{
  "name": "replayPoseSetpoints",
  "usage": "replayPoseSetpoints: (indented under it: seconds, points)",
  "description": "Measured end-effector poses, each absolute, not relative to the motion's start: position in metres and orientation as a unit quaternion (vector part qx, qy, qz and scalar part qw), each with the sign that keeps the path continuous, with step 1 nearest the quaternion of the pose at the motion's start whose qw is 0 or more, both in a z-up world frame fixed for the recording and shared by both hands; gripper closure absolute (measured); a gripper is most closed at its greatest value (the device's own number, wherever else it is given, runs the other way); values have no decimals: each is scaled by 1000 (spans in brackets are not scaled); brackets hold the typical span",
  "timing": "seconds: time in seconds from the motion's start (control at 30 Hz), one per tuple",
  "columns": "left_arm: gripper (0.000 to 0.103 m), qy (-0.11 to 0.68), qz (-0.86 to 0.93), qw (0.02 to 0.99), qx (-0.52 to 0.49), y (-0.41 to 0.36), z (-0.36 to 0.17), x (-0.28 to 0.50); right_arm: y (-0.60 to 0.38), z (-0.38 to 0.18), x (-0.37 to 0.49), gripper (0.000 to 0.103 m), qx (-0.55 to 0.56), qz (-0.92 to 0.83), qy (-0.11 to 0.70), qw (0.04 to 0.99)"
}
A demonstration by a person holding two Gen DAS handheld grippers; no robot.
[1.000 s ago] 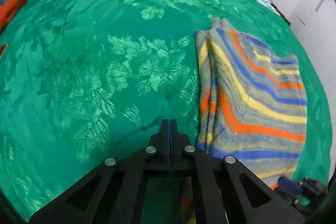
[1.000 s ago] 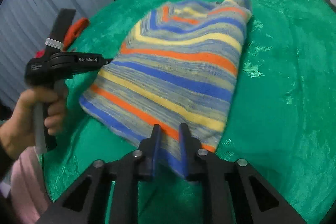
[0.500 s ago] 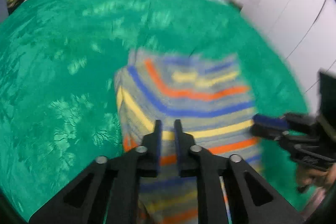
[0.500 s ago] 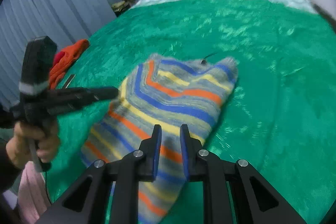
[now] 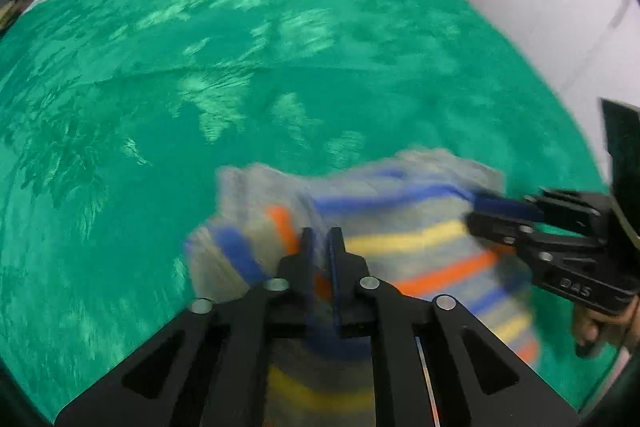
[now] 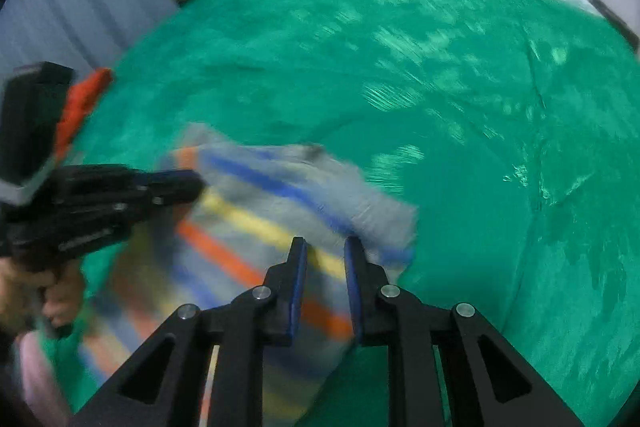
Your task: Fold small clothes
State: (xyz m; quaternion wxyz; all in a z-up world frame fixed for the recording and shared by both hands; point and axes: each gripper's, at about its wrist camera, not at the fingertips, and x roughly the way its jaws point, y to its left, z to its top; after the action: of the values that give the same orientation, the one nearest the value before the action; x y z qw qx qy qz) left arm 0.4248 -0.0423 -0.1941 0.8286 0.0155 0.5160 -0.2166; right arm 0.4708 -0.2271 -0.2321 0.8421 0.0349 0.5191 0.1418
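Garment: striped grey-blue-orange-yellow knit cloth (image 5: 420,239) on green floral bedspread (image 5: 200,87) | left gripper (image 5: 322,239) clamped on cloth's 6-o'clock edge | right gripper (image 6: 325,251) clamped likewise

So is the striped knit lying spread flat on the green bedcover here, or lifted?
Lifted and bunched: the striped knit hangs between both jaws, its far edge curling over the green bedcover. Blur hides the fold lines.
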Motion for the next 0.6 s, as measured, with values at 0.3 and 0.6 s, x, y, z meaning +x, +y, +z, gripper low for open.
replayPoseSetpoints:
  seconds: [0.3, 0.6]
  points:
    - [87, 482, -208, 850, -42, 9, -157, 388, -240, -200, 429, 85, 67, 122, 477, 868]
    - [96, 521, -208, 828, 17, 29, -195, 277, -191, -197, 300, 85, 17, 208, 492, 845]
